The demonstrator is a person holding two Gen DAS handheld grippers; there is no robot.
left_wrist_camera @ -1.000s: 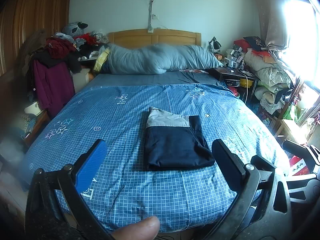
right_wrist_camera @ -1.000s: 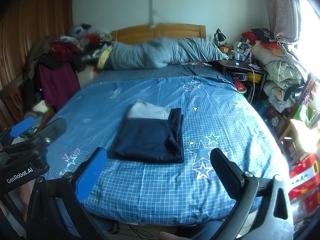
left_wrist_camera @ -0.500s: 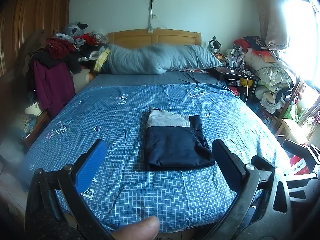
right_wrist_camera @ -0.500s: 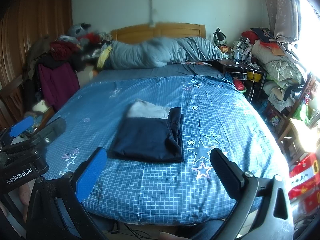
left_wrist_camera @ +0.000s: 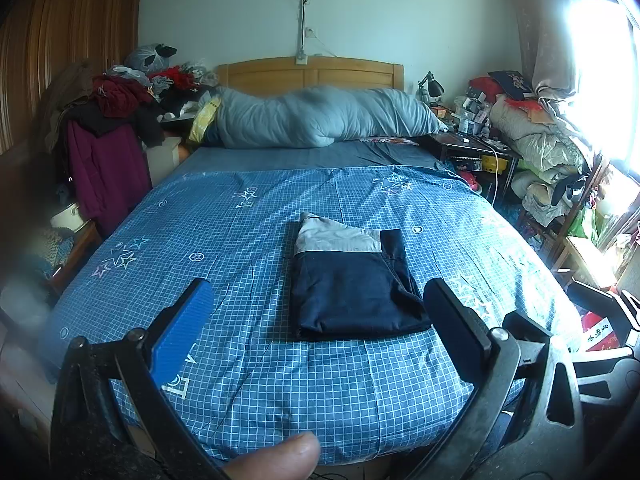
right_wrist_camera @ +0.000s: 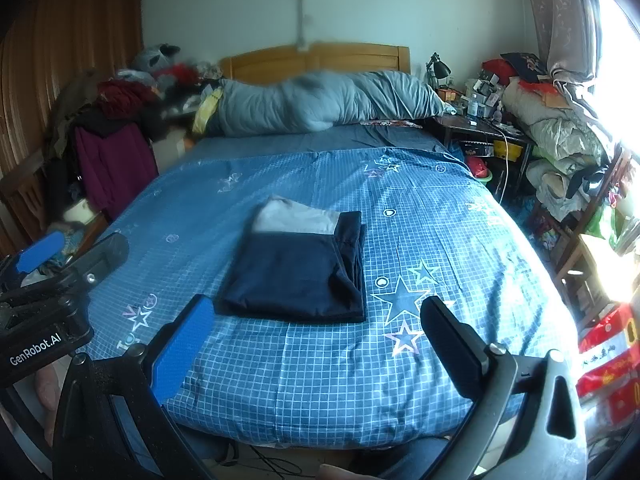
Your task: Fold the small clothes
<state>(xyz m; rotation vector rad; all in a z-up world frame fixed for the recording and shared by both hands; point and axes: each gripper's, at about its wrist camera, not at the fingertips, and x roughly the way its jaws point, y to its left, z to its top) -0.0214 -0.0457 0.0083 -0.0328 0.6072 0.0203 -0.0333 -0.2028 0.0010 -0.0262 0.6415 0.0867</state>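
Bed (left_wrist_camera: pixel 248 380): the checked cover lies flat as the folding surface.
Garment (left_wrist_camera: pixel 352 280): a folded dark rectangle, middle of the bed toward the foot edge; looks finished.
Left gripper (left_wrist_camera: pixel 316 320), right gripper (right_wrist_camera: pixel 312 332): fingers apart, empty, back at the foot edge, clear of the cloth.

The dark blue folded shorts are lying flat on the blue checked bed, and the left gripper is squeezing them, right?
Not quite. The left gripper is not squeezing them: in the left wrist view its jaws are wide open and empty, held back from the shorts. The rest is right: the dark blue shorts lie folded flat on the blue checked bed.
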